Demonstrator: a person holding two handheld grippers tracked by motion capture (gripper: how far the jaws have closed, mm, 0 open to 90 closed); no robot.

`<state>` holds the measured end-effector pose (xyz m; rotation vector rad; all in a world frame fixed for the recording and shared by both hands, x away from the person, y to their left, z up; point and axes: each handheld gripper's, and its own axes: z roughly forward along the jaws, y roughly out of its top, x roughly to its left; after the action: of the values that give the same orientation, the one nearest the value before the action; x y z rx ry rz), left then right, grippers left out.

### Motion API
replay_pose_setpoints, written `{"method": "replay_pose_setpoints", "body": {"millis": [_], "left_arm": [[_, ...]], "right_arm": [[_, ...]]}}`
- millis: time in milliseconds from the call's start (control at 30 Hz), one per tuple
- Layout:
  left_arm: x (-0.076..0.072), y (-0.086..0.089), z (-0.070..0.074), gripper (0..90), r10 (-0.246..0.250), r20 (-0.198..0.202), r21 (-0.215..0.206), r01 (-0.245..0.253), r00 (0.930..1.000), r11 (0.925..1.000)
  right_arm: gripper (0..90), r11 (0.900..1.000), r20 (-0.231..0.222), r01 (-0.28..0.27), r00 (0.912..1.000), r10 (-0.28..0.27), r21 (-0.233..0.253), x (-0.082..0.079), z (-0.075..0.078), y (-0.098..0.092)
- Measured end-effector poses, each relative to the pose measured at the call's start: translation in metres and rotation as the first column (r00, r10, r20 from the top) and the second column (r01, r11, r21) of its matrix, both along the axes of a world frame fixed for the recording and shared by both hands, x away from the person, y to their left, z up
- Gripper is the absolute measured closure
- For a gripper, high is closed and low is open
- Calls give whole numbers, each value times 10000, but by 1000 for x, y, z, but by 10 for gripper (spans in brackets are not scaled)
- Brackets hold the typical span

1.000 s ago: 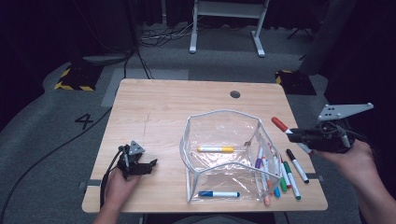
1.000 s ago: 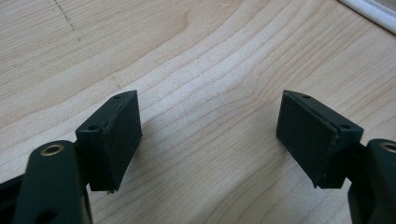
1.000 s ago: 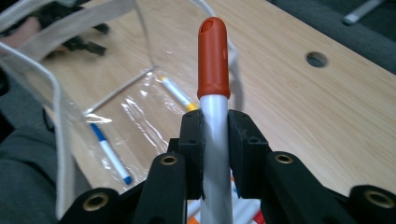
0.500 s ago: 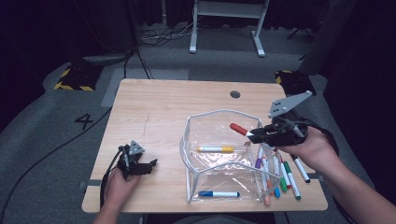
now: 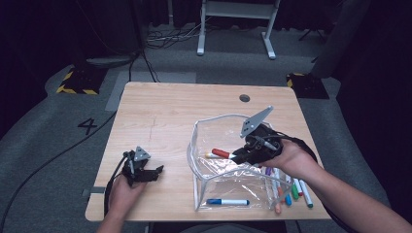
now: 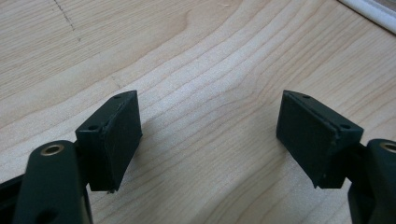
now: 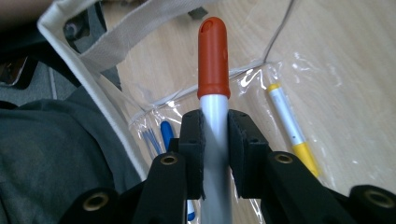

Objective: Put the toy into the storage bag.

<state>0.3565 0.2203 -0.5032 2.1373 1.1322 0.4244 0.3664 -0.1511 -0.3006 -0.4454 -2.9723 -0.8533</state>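
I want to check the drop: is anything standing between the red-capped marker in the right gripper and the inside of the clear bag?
Nothing visible blocks it. The right gripper holds the red-capped marker over the open clear bag; a yellow marker lies inside, off to one side.

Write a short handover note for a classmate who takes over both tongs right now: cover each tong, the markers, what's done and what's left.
Right tongs: shut on the red-capped marker, held over the clear bag.
Left tongs: open, holding nothing, resting on the table.
Done: a yellow-capped marker and a blue-capped marker lie in the bag.
Left: release the red one inside, then move the loose markers lying beside the bag's right side.
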Motion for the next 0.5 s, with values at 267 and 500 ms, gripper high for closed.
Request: {"method": "replay_pose_setpoints", "body": {"millis": [267,500], "left_arm": [[0,0,0,224,1,2,-4,-1,10000,10000],[0,0,0,224,-1,-2,1,1,10000,10000]], "right_arm": [[764,9976,-476,-121,9988,88,-687,7,-22,12],[764,9979,-921,54,9957,-113,-641,15,-25,13]]}}
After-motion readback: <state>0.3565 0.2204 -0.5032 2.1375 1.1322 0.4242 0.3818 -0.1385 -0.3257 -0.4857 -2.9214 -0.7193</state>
